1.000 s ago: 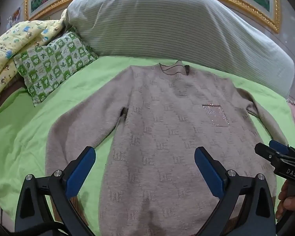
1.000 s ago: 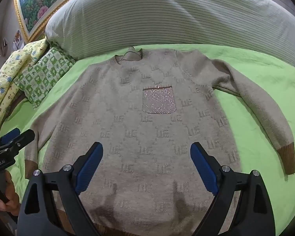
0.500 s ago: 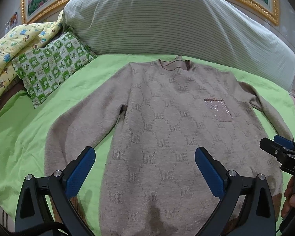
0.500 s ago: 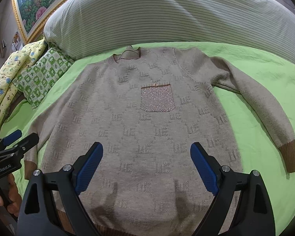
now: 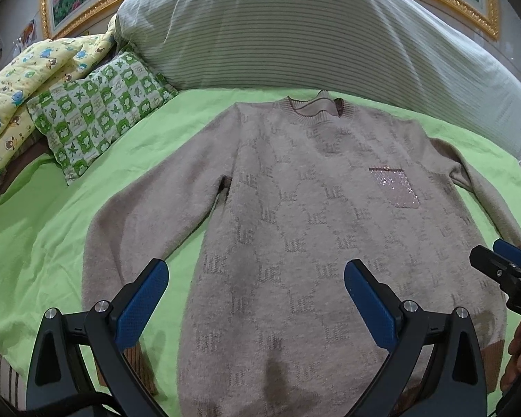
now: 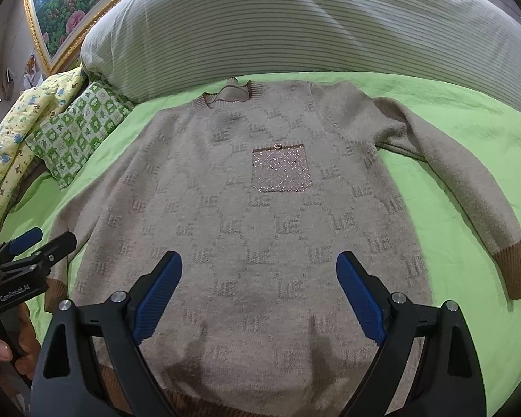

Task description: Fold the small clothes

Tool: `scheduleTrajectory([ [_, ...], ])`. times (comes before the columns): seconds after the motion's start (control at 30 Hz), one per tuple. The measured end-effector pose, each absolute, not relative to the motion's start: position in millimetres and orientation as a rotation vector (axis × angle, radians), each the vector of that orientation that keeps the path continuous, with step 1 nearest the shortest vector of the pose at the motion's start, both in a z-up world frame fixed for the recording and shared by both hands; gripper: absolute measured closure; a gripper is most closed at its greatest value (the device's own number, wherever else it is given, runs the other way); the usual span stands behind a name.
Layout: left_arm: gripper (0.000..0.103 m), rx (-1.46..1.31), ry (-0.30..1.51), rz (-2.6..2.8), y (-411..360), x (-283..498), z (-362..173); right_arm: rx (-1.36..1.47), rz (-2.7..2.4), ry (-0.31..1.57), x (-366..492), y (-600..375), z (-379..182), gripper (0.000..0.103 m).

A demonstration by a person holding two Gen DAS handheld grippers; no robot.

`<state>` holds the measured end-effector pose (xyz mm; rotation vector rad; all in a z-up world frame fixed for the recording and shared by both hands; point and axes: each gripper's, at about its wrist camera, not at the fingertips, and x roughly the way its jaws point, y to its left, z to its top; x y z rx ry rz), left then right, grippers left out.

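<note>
Both tongs released, left tongs (image 5: 255, 290) and right tongs (image 6: 258, 279) hovering side by side over the lower body of the beige sweater (image 6: 260, 215), which lies spread flat, sleeves out to either side, on the green bed sheet (image 6: 451, 111), collar far from both.

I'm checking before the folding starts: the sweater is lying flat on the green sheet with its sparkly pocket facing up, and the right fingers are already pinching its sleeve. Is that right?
Not quite. In the right wrist view the right gripper is open above the sweater, pinching nothing; the sleeve lies off to the side. The rest is right: the sweater lies flat on the green sheet, sparkly pocket up.
</note>
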<state>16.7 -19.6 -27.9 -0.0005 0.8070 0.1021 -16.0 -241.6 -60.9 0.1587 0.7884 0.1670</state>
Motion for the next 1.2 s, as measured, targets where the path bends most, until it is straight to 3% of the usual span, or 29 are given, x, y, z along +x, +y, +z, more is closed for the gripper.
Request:
scheduleTrajectory([
  [1.2, 0.001, 0.011, 0.829, 0.123, -16, 29, -33, 0.182, 0.163, 0.792, -10, -242, -58, 0.012],
])
